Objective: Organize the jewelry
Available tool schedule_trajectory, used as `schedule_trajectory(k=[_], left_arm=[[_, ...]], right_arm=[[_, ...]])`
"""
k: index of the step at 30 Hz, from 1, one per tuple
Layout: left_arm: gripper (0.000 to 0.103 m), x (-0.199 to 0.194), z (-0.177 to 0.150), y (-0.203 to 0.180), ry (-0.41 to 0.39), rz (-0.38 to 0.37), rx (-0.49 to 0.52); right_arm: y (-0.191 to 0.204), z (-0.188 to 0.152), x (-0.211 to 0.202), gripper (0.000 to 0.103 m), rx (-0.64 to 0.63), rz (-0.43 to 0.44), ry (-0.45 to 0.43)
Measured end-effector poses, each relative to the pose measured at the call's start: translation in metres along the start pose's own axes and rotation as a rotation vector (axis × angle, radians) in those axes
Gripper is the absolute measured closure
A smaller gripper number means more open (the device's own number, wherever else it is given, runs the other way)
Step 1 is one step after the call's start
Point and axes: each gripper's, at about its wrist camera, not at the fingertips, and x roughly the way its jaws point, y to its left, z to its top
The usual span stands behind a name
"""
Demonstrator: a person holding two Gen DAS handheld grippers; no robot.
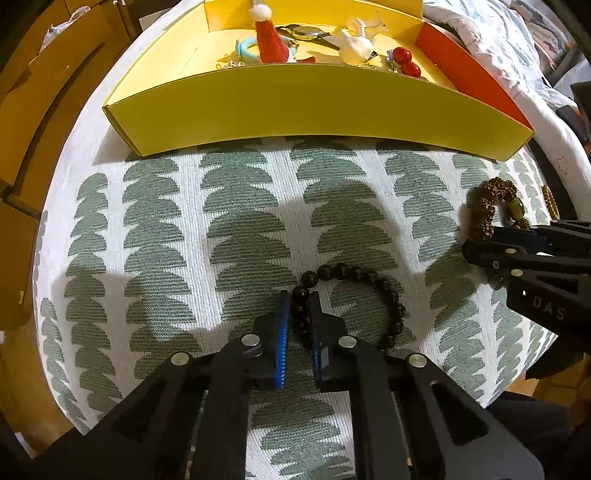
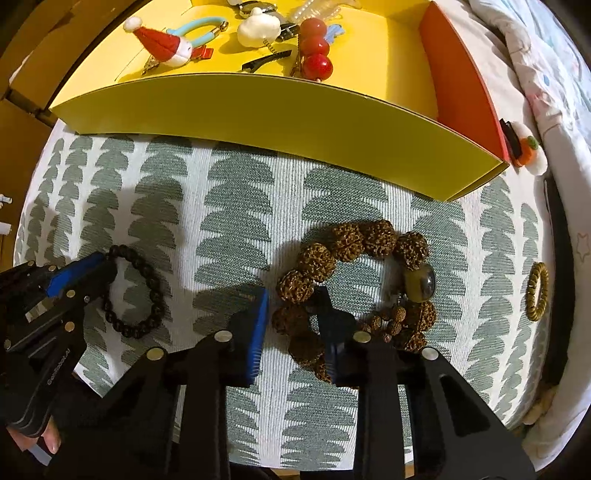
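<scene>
Two beaded bracelets lie on the patterned cloth — one black bead bracelet [image 2: 135, 291] at centre left of the right wrist view, one brown knobbly bracelet [image 2: 354, 280] at centre right. One coiled gold hair tie [image 2: 537, 291] sits at the right edge. One yellow box [image 2: 258, 110] spans the top; in it — one Santa-hat clip [image 2: 162, 42], one white charm [image 2: 258, 27], three red beads [image 2: 314, 46], one blue ring [image 2: 195, 27], one watch [image 1: 304, 32]. Two hand-held grippers: left [image 1: 297, 325], right [image 2: 295, 328].
</scene>
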Motion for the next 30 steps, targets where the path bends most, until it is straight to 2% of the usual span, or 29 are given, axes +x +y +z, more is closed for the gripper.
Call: schedule_trajectory(k=[10, 19, 30], left_arm=[[0.093, -0.004, -0.004, -0.001, -0.008, -0.007, -0.004], [0.093, -0.013, 0.0, 0.002, -0.029, -0.032, -0.01], [0.093, -0.049, 0.007, 0.002, -0.101, -0.084, -0.004]], right_arm=[[0.01, -0.002, -0.002, 0.082, -0.012, -0.015, 0.008], [0.013, -0.003, -0.022, 0.082, -0.003, 0.035, -0.024], [-0.001, -0.011, -0.075, 0.082, 0.029, 0.168, -0.127]])
